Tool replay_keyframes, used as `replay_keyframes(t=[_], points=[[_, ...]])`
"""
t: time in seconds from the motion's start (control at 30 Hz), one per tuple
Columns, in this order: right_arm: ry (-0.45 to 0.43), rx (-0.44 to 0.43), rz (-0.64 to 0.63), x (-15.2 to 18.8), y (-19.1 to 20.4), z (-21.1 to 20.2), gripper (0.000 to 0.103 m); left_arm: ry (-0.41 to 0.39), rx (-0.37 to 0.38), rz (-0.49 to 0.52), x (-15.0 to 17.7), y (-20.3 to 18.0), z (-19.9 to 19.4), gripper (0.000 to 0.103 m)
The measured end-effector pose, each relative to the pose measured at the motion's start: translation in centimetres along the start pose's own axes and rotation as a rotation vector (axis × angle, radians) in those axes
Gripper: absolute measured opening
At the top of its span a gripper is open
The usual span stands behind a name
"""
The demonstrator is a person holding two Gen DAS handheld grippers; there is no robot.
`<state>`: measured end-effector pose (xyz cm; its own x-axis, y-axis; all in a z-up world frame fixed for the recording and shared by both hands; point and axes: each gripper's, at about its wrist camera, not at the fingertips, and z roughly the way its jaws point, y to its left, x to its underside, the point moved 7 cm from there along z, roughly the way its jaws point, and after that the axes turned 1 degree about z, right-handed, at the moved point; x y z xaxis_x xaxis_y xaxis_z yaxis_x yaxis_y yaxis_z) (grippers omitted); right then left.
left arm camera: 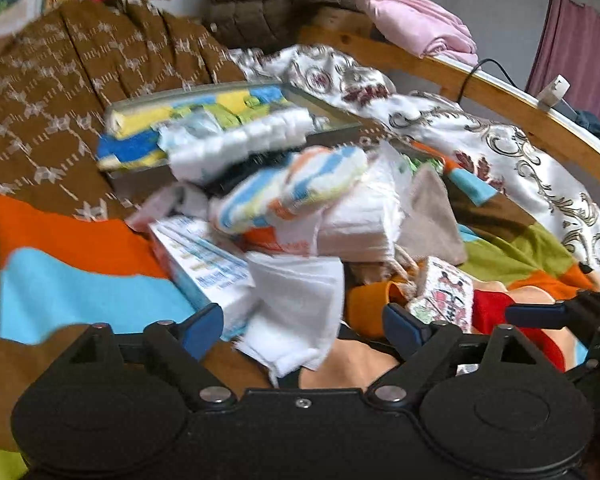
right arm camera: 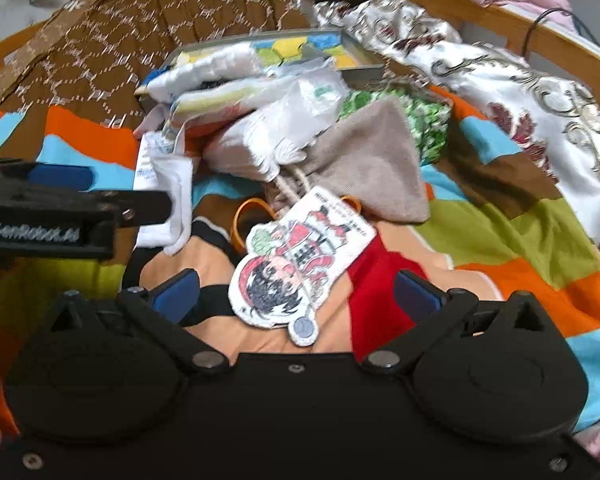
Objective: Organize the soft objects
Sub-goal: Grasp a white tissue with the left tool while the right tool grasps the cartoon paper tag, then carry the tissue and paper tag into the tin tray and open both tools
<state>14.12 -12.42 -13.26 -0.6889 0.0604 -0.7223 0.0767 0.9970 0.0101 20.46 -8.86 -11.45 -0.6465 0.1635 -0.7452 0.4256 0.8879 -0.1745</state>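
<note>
Left wrist view: my left gripper [left arm camera: 300,330] brackets the white cloth [left arm camera: 296,320], unclamped; right gripper [right arm camera: 296,294] gapes, empty. I close squarely.

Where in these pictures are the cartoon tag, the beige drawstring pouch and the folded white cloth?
cartoon tag [right arm camera: 296,264]: right wrist view, on the middle of its printed face.
beige drawstring pouch [right arm camera: 376,160]: right wrist view, on the middle of its fabric.
folded white cloth [left arm camera: 296,312]: left wrist view, on its upper layer.
</note>
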Motion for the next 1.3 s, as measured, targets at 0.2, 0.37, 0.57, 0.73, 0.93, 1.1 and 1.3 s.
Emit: replay_keyframes(t=[0.2, 0.37, 0.57, 0.73, 0.93, 1.1, 1.3], points=[[0.009, -0.023, -0.028, 0.0, 0.9, 1.4, 0.101, 0.048, 0.067, -0.027, 0.9, -0.6, 2.2, 0.074], [0.016, -0.017, -0.034, -0.1, 1.1, 2.5, 0.093, 0.063, 0.084, -0.070, 1.0, -0.2, 3.3, 0.057], [0.019, -0.001, -0.018, -0.1, 0.6, 3.3, 0.068, 0.067, 0.063, -0.109, 1.3, 0.6, 3.8, 0.034], [0.019, 0.008, -0.023, -0.1, 0.6, 3.5, 0.064, 0.062, 0.037, -0.134, 1.3, 1.1, 3.6, 0.015], [0.016, 0.010, -0.028, 0.0, 0.5, 3.3, 0.056, 0.056, 0.005, -0.130, 1.2, 0.8, 3.2, 0.008], [-0.020, 0.010, -0.029, -0.3, 0.6, 2.5, 0.055, 0.024, 0.016, -0.127, 0.7, -0.1, 1.8, 0.007], [-0.103, 0.009, -0.032, -1.0, 0.4, 0.6, 0.055, -0.037, 0.028, -0.164, -0.3, -0.4, -0.8, 0.006]])
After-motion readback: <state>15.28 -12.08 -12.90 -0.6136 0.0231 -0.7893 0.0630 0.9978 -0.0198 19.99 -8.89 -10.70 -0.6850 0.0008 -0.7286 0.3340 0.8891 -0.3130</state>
